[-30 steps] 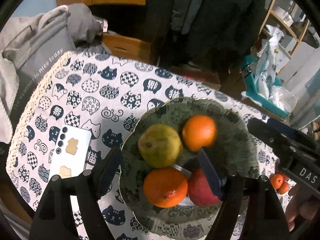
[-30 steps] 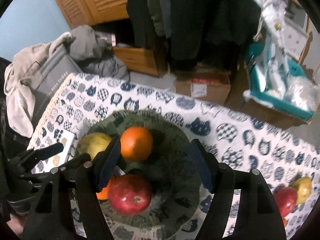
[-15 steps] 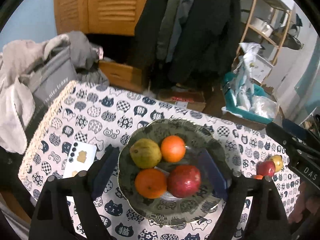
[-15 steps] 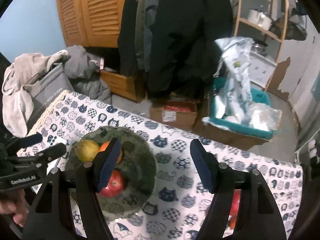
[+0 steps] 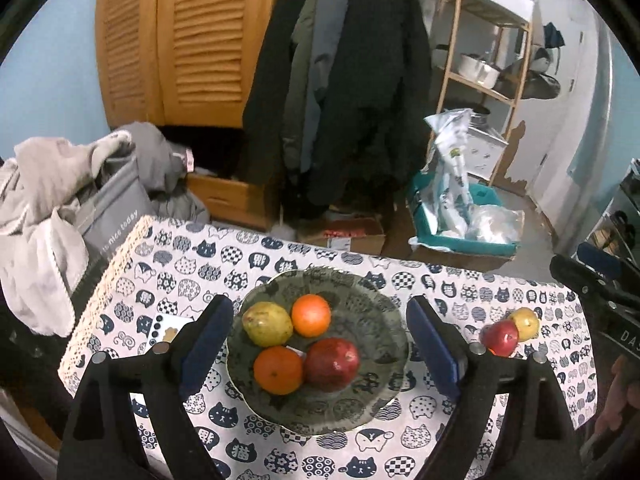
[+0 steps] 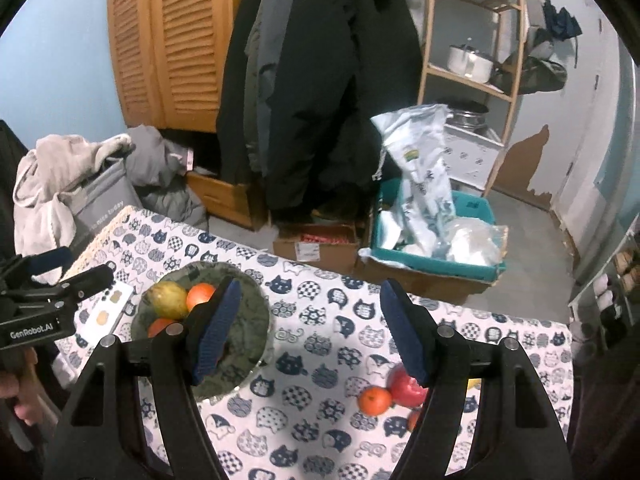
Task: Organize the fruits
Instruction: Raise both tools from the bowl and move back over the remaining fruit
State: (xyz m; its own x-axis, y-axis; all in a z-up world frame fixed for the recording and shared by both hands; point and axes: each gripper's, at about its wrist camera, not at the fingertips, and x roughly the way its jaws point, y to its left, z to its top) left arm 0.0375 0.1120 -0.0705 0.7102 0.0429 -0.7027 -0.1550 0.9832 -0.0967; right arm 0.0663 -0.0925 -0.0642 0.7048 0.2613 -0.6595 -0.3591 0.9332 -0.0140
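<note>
Cat-print tablecloth [image 5: 320,456], cluttered room behind
Coats [image 5: 352,80] hang top centre by louvred doors [image 5: 180,40]; left gripper [image 5: 320,344] opening, right gripper [image 6: 310,330] apart, both empty.

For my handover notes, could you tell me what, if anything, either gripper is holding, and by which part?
Nothing is held. The left gripper, its jaws opening, and the right gripper hang empty above the table; the fruit lies in the plate.
</note>
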